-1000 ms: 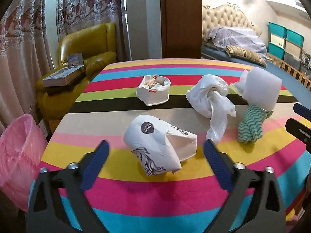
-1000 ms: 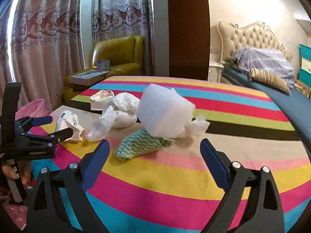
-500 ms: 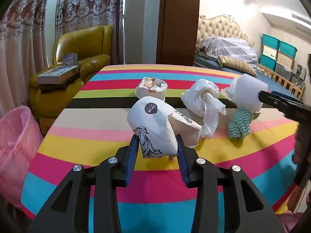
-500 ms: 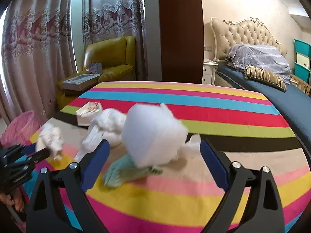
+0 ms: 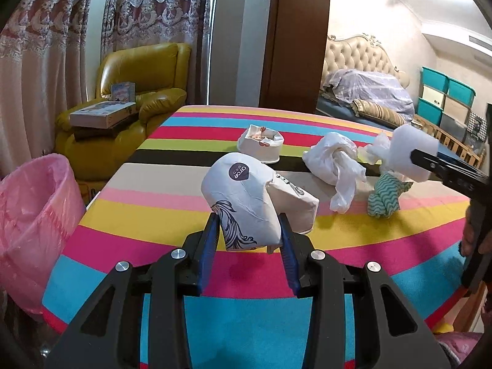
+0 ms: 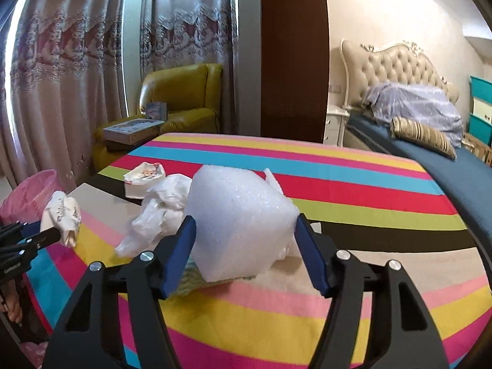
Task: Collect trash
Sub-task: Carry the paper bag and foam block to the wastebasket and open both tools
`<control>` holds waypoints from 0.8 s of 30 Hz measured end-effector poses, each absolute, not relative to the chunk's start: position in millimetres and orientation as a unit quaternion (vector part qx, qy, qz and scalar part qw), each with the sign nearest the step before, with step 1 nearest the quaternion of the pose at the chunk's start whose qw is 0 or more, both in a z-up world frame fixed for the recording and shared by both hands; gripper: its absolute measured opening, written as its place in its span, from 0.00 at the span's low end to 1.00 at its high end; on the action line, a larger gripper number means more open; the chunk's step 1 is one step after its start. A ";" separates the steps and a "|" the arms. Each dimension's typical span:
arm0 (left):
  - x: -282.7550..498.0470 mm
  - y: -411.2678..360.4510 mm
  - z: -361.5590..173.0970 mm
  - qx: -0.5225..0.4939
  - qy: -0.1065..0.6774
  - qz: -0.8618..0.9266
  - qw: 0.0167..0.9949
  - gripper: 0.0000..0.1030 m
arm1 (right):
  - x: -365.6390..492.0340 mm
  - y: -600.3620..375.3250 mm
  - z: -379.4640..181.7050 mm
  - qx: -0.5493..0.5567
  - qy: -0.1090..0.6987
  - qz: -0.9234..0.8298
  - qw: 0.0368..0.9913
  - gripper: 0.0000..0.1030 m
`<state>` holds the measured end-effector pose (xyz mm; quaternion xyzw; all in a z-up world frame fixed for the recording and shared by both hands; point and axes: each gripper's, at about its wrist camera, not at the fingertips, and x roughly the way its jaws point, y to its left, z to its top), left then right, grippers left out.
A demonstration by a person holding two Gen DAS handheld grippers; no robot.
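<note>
My left gripper (image 5: 249, 230) is shut on a crumpled white paper bag (image 5: 246, 196) with a dark round logo, held above the striped table (image 5: 215, 276). It also shows in the right wrist view (image 6: 63, 215). My right gripper (image 6: 244, 246) is shut on a white foam wrap lump (image 6: 236, 221), which also shows in the left wrist view (image 5: 412, 156). A white plastic bag (image 5: 333, 166), a green zigzag cloth (image 5: 384, 198) and a small white paper tray (image 5: 261, 147) lie on the table.
A pink-lined trash bin (image 5: 33, 215) stands left of the table, also in the right wrist view (image 6: 30, 193). A yellow armchair (image 5: 135, 92) with boxes is behind it. A bed (image 6: 430, 129) lies to the right.
My left gripper closed on the paper bag and lifted it. My right gripper moved in and closed on the foam lump.
</note>
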<state>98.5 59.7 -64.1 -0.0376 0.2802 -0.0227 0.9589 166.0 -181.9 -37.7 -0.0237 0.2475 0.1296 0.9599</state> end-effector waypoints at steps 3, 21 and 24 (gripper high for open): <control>94.9 56.6 -61.6 -0.035 0.274 -0.022 0.961 0.37 | 149.6 -181.8 -33.2 -0.025 0.231 0.137 0.963 0.62; 82.0 69.1 -60.6 -0.031 0.260 -0.005 0.965 0.37 | 126.8 -147.5 -34.2 -0.059 0.234 0.175 0.955 0.62; 81.3 70.9 -60.5 -0.032 0.259 -0.002 0.965 0.37 | 124.3 -143.4 -33.6 -0.061 0.234 0.179 0.954 0.62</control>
